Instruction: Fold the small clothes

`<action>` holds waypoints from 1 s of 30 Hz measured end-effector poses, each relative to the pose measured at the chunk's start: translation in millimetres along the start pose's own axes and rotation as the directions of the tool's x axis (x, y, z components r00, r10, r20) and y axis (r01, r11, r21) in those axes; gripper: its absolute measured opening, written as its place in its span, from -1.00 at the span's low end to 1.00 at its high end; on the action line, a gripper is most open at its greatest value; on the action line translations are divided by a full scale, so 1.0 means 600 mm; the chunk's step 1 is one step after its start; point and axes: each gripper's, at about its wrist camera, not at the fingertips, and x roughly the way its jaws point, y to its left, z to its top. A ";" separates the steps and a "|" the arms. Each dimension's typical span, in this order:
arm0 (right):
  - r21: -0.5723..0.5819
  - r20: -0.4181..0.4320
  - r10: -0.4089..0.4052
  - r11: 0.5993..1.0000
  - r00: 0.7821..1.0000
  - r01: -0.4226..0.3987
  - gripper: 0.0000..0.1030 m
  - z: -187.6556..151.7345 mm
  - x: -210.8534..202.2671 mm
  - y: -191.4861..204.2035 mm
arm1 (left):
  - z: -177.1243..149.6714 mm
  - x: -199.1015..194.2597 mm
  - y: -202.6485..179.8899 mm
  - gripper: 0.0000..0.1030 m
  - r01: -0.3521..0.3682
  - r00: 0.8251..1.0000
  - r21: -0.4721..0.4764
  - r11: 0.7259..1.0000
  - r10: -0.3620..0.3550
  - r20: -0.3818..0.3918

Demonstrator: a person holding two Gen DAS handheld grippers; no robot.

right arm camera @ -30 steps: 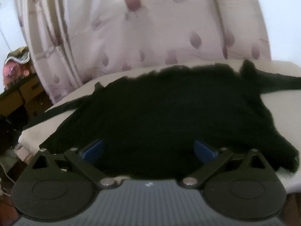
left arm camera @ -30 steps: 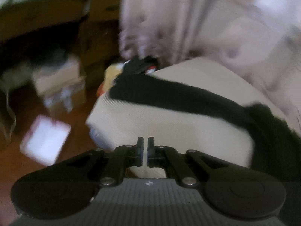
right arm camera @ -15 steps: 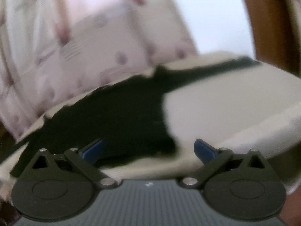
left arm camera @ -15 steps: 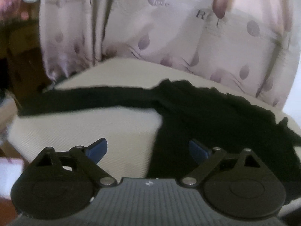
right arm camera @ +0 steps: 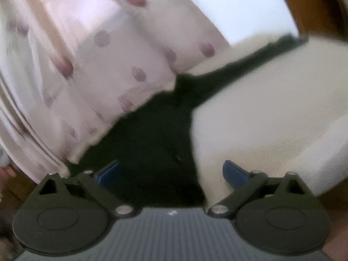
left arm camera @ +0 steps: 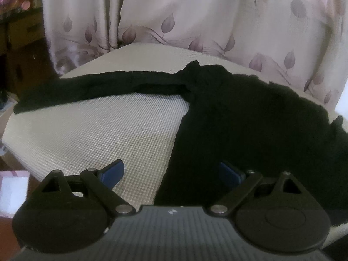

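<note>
A black long-sleeved garment (left arm camera: 250, 117) lies spread flat on a cream textured pad (left arm camera: 104, 130). Its left sleeve (left arm camera: 87, 89) stretches out to the pad's left edge. My left gripper (left arm camera: 171, 171) is open and empty, hovering over the garment's lower left side edge. In the right wrist view, which is blurred, the garment (right arm camera: 152, 143) shows with its right sleeve (right arm camera: 256, 58) reaching to the far right. My right gripper (right arm camera: 171, 171) is open and empty over the garment's lower right edge.
A pale curtain (left arm camera: 195, 21) with purple leaf prints hangs right behind the pad; it also shows in the right wrist view (right arm camera: 97, 65). Dark wooden furniture (left arm camera: 19, 43) stands at the left. A white box (left arm camera: 12, 193) lies on the floor at lower left.
My left gripper has opened and swung from the pad's left end to face the garment's left side. My right gripper stayed open and swung right, toward the garment's right side and sleeve.
</note>
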 end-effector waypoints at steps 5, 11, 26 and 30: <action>-0.149 -0.067 -0.064 0.987 0.996 0.054 0.75 0.058 0.065 0.008 | -0.006 0.002 -0.014 0.79 -0.018 1.000 0.048 0.999 0.017 0.014; -0.365 -0.157 -0.125 0.929 0.980 0.060 -0.37 0.044 0.144 0.027 | -0.017 0.008 -0.022 0.80 -0.038 0.999 0.091 0.995 0.038 0.003; -0.194 -0.150 -0.088 0.979 0.985 0.058 -0.68 0.073 0.049 -0.041 | -0.039 -0.008 -0.014 0.91 -0.071 0.997 0.183 0.980 0.067 0.028; -0.160 -0.154 -0.013 0.987 0.988 -0.012 0.48 0.036 0.014 -0.012 | -0.048 -0.020 -0.010 0.92 -0.047 0.999 0.195 0.980 0.045 0.013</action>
